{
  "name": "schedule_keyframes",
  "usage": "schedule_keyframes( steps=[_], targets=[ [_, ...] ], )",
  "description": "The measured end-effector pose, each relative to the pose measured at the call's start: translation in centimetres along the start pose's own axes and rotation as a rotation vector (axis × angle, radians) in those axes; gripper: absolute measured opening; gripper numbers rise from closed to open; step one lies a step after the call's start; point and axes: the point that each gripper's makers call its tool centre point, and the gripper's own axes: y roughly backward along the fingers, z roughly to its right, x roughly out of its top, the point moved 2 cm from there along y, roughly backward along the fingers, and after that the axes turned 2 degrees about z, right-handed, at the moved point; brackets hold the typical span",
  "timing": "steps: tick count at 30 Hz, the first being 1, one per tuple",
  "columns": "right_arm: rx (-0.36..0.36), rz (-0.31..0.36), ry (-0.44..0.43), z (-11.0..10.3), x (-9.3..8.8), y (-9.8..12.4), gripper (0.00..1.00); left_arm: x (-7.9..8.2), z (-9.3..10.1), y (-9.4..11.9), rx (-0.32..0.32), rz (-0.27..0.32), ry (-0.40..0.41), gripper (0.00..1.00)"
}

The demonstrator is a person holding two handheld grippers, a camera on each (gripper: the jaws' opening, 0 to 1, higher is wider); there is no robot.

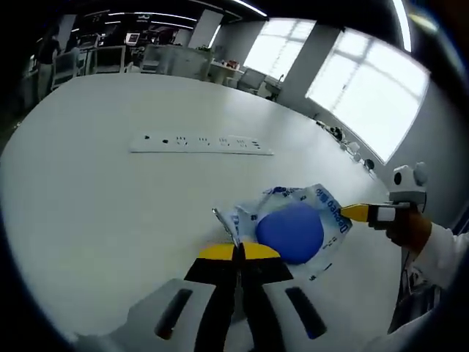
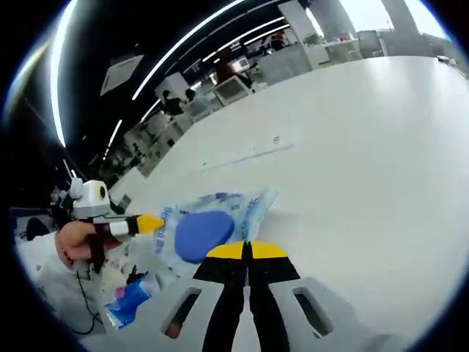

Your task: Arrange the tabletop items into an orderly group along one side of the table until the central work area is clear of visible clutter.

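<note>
A clear plastic bag [image 1: 322, 202] with blue print lies on the white table [image 1: 102, 213] with a round blue object [image 1: 291, 232] inside it. My left gripper [image 1: 238, 250] is shut on the bag's near edge, its yellow tips pressed together. My right gripper [image 1: 357, 213] comes in from the right, held by a hand, and pinches the opposite edge. In the right gripper view the right gripper [image 2: 248, 248] is shut at the edge of the bag [image 2: 231, 205]. The blue object [image 2: 200, 233] sits just left of the tips, and the left gripper [image 2: 149, 224] holds the far side.
A long white power strip [image 1: 201, 144] [image 2: 249, 153] lies flat farther out on the table [image 2: 366, 147]. Small packets, one blue [image 2: 132, 301], lie by the person's sleeve at the table's edge. Desks and chairs stand beyond the table, with windows on one side.
</note>
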Motion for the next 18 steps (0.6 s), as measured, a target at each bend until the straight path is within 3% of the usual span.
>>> schedule_keyframes(
  steps=[18],
  targets=[
    [-0.018, -0.008, -0.009, 0.51, -0.67, 0.07, 0.00, -0.59, 0.24, -0.54, -0.005, -0.016, 0.013, 0.00]
  ],
)
